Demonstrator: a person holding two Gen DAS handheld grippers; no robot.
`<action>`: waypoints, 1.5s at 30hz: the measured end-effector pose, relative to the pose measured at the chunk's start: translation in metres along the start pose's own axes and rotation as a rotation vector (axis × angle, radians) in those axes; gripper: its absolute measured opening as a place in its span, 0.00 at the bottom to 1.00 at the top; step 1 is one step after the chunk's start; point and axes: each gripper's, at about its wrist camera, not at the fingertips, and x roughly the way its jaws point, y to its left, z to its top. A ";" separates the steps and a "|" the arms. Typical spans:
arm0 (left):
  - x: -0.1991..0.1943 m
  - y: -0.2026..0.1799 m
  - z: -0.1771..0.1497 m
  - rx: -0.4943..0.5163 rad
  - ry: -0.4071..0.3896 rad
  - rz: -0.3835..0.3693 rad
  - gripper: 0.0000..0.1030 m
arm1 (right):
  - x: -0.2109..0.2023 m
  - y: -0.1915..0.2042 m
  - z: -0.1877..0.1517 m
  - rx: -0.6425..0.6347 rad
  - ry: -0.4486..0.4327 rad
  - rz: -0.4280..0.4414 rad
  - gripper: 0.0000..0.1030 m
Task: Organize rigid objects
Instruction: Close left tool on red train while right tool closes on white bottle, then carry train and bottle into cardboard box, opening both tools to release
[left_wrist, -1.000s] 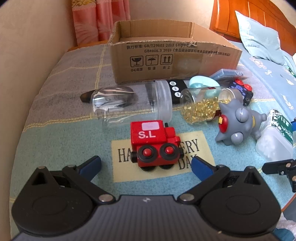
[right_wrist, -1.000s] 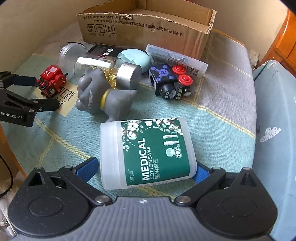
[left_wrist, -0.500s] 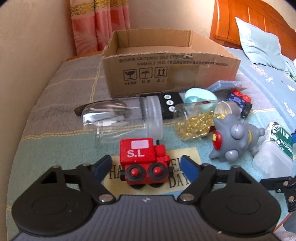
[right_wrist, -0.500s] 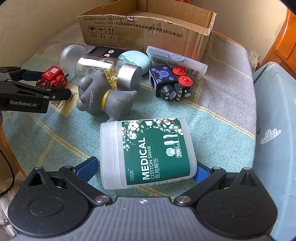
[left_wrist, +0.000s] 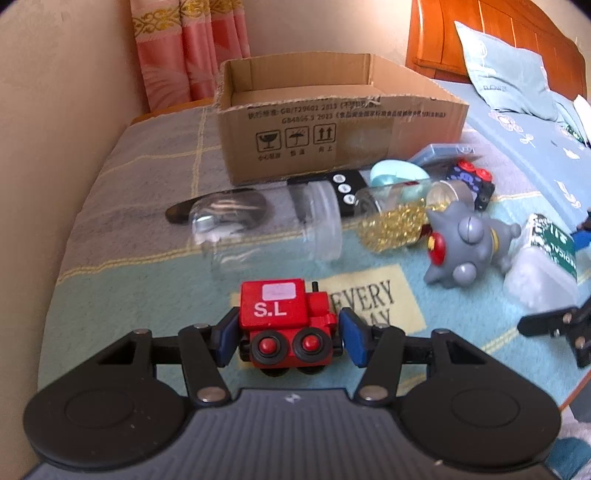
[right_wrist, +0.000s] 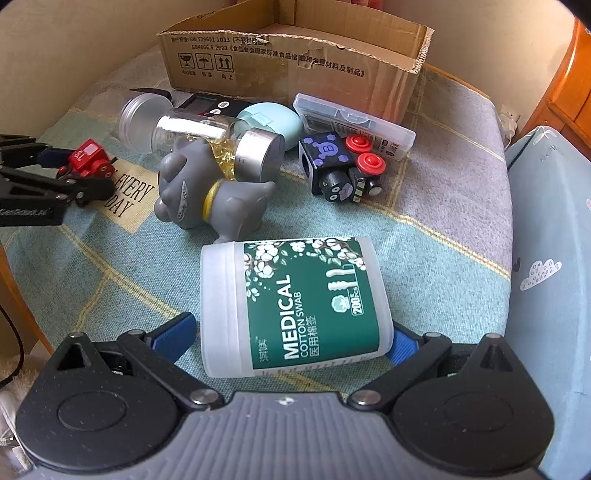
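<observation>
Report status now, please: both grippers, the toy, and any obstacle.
Left gripper just closed on red toy train. Right gripper open around cotton swab jar. Clear jar lies before cardboard box.

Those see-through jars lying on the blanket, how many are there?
2. An empty clear jar lies on its side in front of the cardboard box; a jar of golden capsules lies next to it, behind the grey toy. None other shows.
</observation>
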 end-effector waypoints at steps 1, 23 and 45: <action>-0.001 0.001 -0.002 -0.002 0.000 -0.002 0.54 | 0.001 0.000 0.002 -0.006 0.003 0.003 1.00; 0.000 0.001 -0.002 -0.029 -0.009 0.004 0.54 | 0.003 -0.001 0.020 -0.084 0.042 0.014 0.90; -0.040 -0.006 0.029 0.041 -0.069 -0.063 0.53 | -0.033 -0.014 0.029 -0.074 -0.042 0.005 0.84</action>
